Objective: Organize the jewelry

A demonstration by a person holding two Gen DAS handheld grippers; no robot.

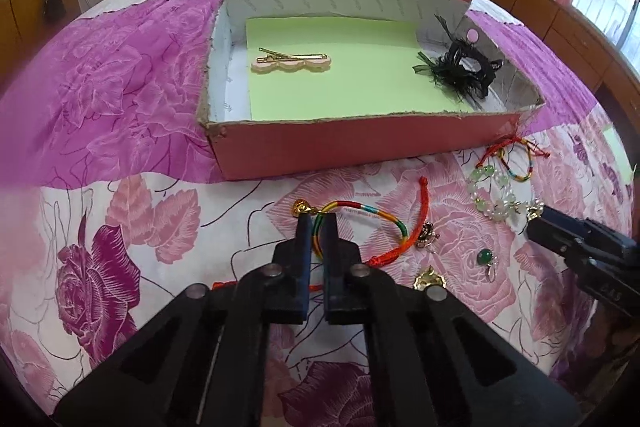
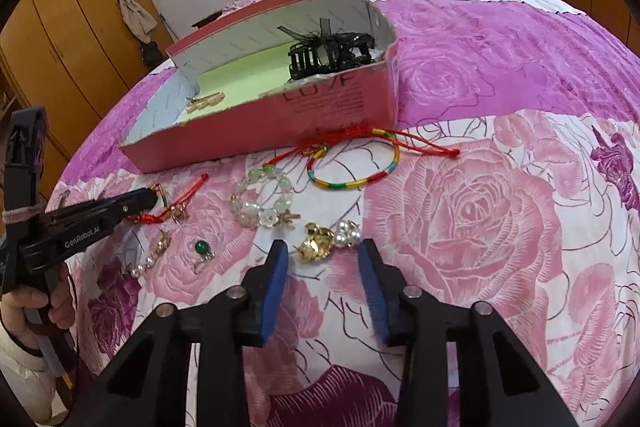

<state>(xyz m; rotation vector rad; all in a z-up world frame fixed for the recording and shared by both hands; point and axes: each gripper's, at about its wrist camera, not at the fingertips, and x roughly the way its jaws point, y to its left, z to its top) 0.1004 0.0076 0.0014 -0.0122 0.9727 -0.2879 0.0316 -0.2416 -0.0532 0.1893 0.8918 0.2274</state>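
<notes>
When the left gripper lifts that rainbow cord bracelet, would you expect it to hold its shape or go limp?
Probably limp: the rainbow cord bracelet is thin woven cord lying in loose curves. Its gold charm will likely dangle. The left gripper looks closed on the cord, so slipping seems unlikely.

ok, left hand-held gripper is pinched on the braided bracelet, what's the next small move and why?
Probably lift the left hand-held gripper and carry the bracelet forward over the box. Its jaws look shut on the cord, most of the bracelet lies on the bedspread, and the green liner has bare room between the hair clip and scrunchie.
</notes>
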